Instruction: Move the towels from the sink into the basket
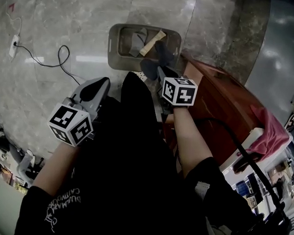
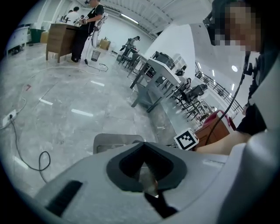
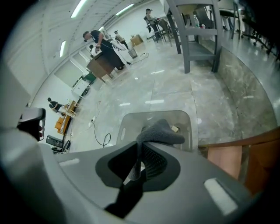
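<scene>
A grey plastic basket (image 1: 113, 46) stands on the marble floor, with a tan towel (image 1: 153, 41) and some grey cloth inside. My right gripper (image 1: 156, 59) hangs just above its near rim, shut on a dark grey towel (image 1: 163, 52). In the right gripper view the towel (image 3: 162, 131) bunches out past the right gripper (image 3: 144, 162), over the basket (image 3: 127, 127). My left gripper (image 1: 92, 91) is held lower left of the basket, shut and holding nothing. The left gripper view shows the left gripper (image 2: 148, 175) and the basket's edge (image 2: 109, 140). No sink is in view.
A reddish wooden cabinet (image 1: 219, 102) stands right of the basket, and a red cloth (image 1: 269, 131) hangs at its far right. A power strip (image 1: 15, 40) and black cable (image 1: 57, 58) lie on the floor to the left. People work at distant tables (image 2: 61, 37).
</scene>
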Demonstrator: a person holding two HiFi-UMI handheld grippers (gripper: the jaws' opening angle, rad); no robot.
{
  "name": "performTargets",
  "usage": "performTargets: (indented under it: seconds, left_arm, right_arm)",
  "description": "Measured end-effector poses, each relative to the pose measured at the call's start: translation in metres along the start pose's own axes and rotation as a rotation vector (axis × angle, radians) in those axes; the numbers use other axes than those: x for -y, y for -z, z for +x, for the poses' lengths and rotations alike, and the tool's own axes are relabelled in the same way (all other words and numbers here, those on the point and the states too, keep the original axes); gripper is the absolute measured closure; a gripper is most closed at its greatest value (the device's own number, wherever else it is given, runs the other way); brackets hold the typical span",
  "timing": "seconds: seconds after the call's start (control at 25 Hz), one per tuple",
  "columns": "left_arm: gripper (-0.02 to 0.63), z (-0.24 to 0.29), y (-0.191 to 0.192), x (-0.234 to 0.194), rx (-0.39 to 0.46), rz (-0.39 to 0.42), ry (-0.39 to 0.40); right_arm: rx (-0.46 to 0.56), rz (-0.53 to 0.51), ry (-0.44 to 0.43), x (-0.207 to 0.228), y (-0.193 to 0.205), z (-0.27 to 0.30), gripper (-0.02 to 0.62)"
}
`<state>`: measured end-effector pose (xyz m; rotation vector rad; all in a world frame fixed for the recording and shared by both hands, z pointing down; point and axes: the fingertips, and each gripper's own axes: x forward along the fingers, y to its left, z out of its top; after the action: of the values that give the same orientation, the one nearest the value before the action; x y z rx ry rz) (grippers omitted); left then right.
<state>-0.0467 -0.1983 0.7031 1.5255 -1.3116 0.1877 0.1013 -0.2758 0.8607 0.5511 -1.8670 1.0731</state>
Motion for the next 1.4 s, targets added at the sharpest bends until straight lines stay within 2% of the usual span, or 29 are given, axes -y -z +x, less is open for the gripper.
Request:
performTargets:
  seconds: [0.36,0.48,0.56,0.68,0.8,0.88,1.04,1.28,1.4]
  left_arm:
    - [0.604,0.02,0.012,-0.015,-0.011,-0.028,-0.019]
    - [0.604,0.04,0.027,-0.013,-0.053,-0.044,0.039]
    - [0.604,0.048,0.038,-0.004,-0.097,-0.012,0.09]
    - [0.604,0.057,0.041,-0.002,-0.104,0.054,0.099]
    - [0.604,0.063,0.04,-0.015,-0.053,0.033,0.064]
    - [0.604,0.068,0.043,-0.028,-0.03,0.005,0.032]
    - [0.604,0.068,0.057,-0.051,-0.05,-0.056,-0.021]
    - [0.604,0.056,0.069,-0.071,-0.095,-0.032,-0.116]
    - [0.604,0.049,0.064,-0.085,-0.075,-0.064,-0.178]
  right_arm:
    - [-0.11,0.03,0.045,0.036,0.019,0.046,0.558]
    - [-0.129,0.066,0.024,0.043,0.023,0.062,0.558]
    - [-0.127,0.079,0.017,0.047,0.028,0.066,0.56]
    - [-0.121,0.129,0.025,0.051,0.032,0.07,0.569]
    - [-0.124,0.174,0.048,0.052,0.036,0.07,0.563]
    - [-0.128,0.154,0.08,0.054,0.038,0.07,0.563]
    - [-0.145,0.107,0.116,0.061,0.044,0.071,0.56]
    - [-0.16,0.111,0.156,0.08,0.043,0.067,0.538]
    - [-0.145,0.139,0.17,0.088,0.042,0.065,0.518]
